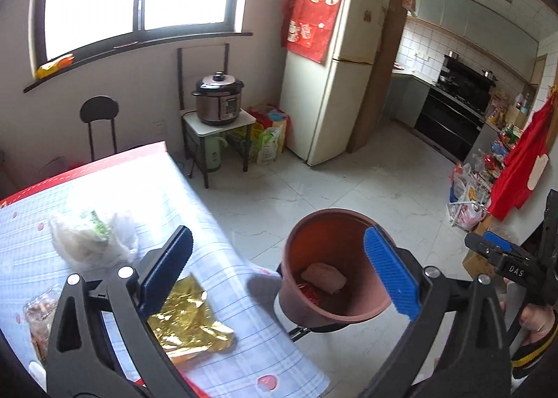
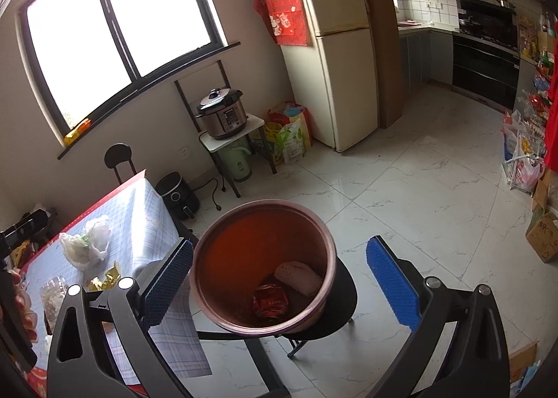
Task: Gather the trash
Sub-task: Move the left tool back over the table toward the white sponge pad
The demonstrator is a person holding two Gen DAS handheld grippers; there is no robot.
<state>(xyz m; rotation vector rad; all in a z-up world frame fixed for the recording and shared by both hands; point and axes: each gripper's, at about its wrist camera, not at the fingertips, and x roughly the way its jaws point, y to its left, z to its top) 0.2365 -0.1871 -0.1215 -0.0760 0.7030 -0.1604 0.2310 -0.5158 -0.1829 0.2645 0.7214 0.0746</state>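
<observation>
The left tool (image 1: pixel 279 269) stands wide open with nothing between its blue ridged pads; it hangs above the tabletop's edge and the brown bin (image 1: pixel 331 265) beside it. The right tool (image 2: pixel 279 279) is open just as wide and empty, poised over the same bin, which sits on a black stool (image 2: pixel 340 304) just off the tabletop's corner (the left pad overlaps the rim in the picture, though contact cannot be judged).

Inside the bin lie a pale crumpled wad (image 2: pixel 298 277) and a red crinkled wrapper (image 2: pixel 271 300), side by side on the bottom. Trash not yet collected lies on the tabletop (image 1: pixel 216 234): a gold foil wrapper (image 1: pixel 185 318) near the edge under the left tool, a white plastic bag (image 1: pixel 90 237) with green print farther in, and a clear plastic container (image 1: pixel 40 307) at the near left.

The tabletop wears a pale blue checked cloth with a red border. The floor (image 2: pixel 418 223) is white marble-look tile. Against the wall under a wide window stands a small rack holding a pressure cooker (image 2: pixel 223 115), with a cream refrigerator (image 2: pixel 341 60) to its right and a kitchen range beyond.
</observation>
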